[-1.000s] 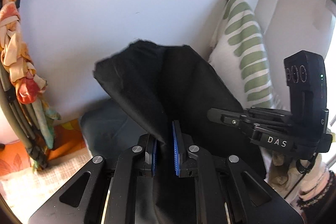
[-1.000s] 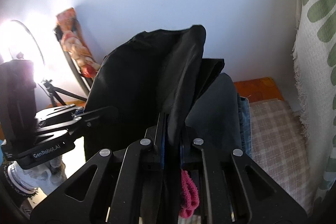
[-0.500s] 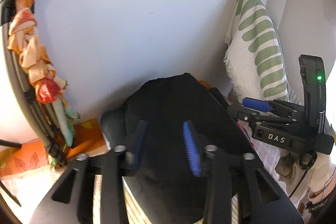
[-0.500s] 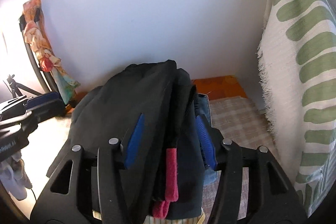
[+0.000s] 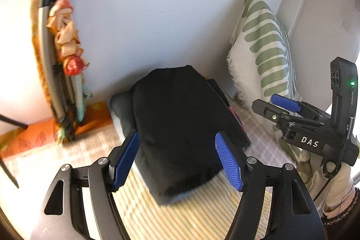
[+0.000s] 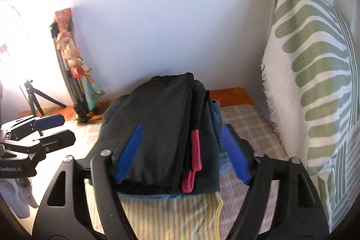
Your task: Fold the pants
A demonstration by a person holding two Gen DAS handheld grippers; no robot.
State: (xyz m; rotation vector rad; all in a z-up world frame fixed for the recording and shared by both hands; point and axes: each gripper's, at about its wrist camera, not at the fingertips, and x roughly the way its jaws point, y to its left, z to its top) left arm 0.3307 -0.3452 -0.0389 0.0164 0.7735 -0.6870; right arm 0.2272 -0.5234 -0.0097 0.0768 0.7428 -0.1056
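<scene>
Both claws have let go of the black pants [image 5: 180, 127] since a second ago, when each was pinched shut on the cloth and held it up in front of the wall. Now the left claw [image 5: 177, 163] and the right claw [image 6: 183, 155] are opening, their blue pads [image 5: 228, 164] standing clear on either side of the cloth with nothing pressed between them. Folded into a thick bundle, the pants lie on top of a pile of clothes [image 6: 209, 150] that shows a pink strip and blue denim at its edge. That pile rests on a yellow striped cloth [image 6: 171, 213] near the white wall [image 5: 157, 3]. A green-patterned cushion [image 6: 315, 82] leans to the right, well apart from the pile
</scene>
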